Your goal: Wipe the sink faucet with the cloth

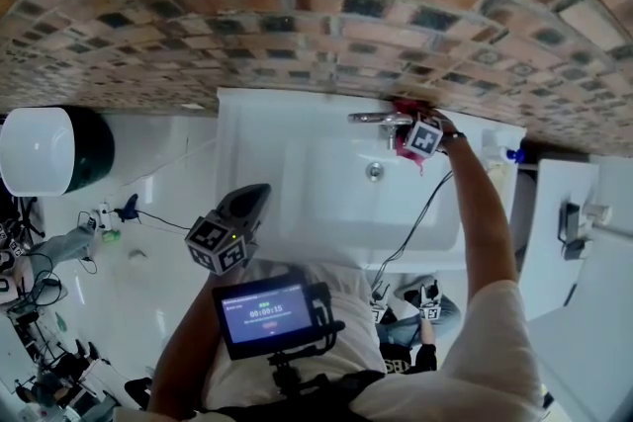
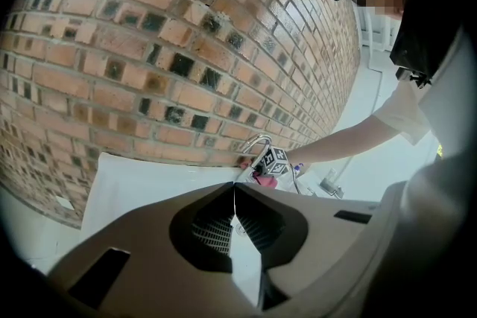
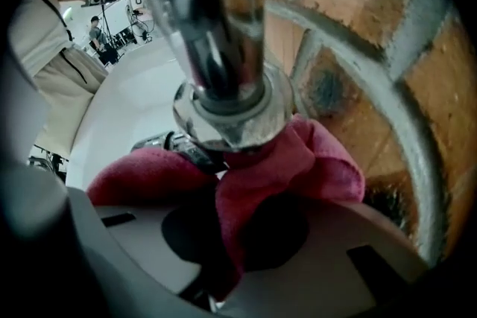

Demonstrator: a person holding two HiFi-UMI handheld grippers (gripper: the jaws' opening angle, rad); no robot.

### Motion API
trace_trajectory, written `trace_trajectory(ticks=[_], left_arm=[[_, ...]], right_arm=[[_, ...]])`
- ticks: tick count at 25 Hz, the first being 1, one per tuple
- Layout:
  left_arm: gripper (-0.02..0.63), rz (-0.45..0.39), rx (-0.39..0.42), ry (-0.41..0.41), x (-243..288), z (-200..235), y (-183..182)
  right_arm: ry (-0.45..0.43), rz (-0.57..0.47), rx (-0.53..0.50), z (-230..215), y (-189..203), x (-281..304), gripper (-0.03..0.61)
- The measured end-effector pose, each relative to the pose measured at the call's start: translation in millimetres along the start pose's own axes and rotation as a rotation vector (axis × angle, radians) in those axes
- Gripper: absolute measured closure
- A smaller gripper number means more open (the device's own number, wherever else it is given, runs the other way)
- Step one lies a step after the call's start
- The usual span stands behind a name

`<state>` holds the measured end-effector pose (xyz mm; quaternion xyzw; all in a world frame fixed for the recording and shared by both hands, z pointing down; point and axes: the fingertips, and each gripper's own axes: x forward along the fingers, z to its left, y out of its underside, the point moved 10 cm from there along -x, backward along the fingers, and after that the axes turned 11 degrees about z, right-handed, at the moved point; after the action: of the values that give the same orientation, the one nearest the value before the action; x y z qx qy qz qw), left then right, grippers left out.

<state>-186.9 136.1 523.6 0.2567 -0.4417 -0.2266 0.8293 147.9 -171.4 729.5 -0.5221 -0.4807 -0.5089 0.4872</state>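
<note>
A chrome faucet (image 1: 381, 118) stands at the back rim of a white sink (image 1: 326, 203) against a brick wall. My right gripper (image 1: 420, 138) points down at the faucet's base, shut on a pink-red cloth (image 3: 298, 167). In the right gripper view the cloth presses against the faucet's chrome base (image 3: 231, 112) and wraps its near side. My left gripper (image 1: 247, 203) hangs over the sink's near left part, shut with nothing in it; in the left gripper view its jaws (image 2: 235, 194) meet, and the faucet (image 2: 257, 145) and cloth (image 2: 261, 179) show far off.
The brick wall (image 1: 297, 15) rises right behind the faucet. A drain (image 1: 375, 171) sits in the basin. A white and dark round bin (image 1: 54, 150) stands at the left on the white floor. A small bottle (image 1: 512, 154) sits right of the sink. A cable (image 1: 415, 227) trails from my right arm.
</note>
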Motion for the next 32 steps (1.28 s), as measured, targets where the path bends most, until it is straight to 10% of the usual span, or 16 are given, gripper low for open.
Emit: trace_trajectory(ticks=[32], left_arm=[[0.609, 0.037, 0.081, 0.057, 23, -33, -8]], right_arm=[[0.261, -0.248, -0.015, 39, 1, -103, 0.523]])
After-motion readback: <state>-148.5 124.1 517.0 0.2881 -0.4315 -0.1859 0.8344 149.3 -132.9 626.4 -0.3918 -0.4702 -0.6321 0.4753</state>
